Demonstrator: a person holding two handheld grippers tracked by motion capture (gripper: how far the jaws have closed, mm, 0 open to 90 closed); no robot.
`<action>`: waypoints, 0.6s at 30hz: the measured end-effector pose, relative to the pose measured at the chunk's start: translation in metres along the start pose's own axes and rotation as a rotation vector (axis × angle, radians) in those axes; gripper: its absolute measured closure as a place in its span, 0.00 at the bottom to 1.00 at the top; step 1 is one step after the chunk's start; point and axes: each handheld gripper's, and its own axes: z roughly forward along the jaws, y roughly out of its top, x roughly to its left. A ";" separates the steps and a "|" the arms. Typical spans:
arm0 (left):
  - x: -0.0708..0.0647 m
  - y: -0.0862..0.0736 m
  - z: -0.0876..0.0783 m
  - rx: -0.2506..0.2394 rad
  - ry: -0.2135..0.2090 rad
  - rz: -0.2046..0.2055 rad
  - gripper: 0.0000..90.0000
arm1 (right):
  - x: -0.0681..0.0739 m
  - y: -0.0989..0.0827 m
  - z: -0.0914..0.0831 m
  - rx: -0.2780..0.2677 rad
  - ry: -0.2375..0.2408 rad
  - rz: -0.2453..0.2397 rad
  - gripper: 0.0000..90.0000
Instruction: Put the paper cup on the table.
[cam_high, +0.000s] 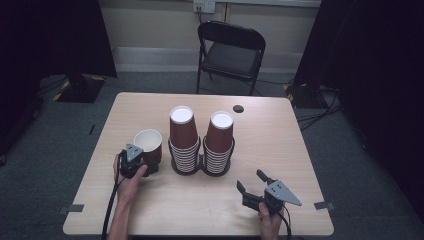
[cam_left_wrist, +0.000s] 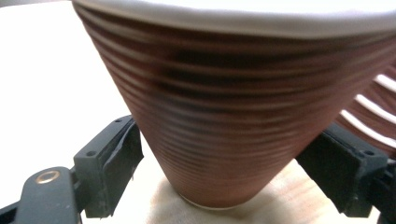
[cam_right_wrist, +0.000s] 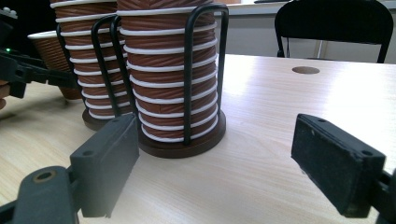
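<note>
The left gripper's (cam_high: 148, 169) fingers (cam_left_wrist: 109, 163) clasp the lone upright cup (cam_left_wrist: 233, 116) low on its wall, just left of the two cup stacks (cam_high: 202, 145) on the worktop (cam_high: 280, 150). The right gripper (cam_high: 251, 182) is farther off, its fingers (cam_right_wrist: 105, 161) spread and empty.

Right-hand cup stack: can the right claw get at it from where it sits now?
Probably yes. The right claw is open, holds nothing, and bare table lies between it and the right cup stack. The black wire holder rings the lower cups, so a grip higher up looks easier.
</note>
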 end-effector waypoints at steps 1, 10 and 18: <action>-0.001 -0.002 -0.004 -0.026 -0.013 -0.018 0.17 | 0.000 0.000 0.000 0.000 0.001 0.000 0.16; -0.001 -0.010 -0.023 -0.064 -0.020 -0.031 0.17 | 0.000 0.000 0.000 -0.005 0.001 0.000 0.16; -0.011 -0.018 -0.051 -0.135 -0.145 -0.038 0.17 | 0.000 0.000 0.000 -0.007 0.005 0.001 0.16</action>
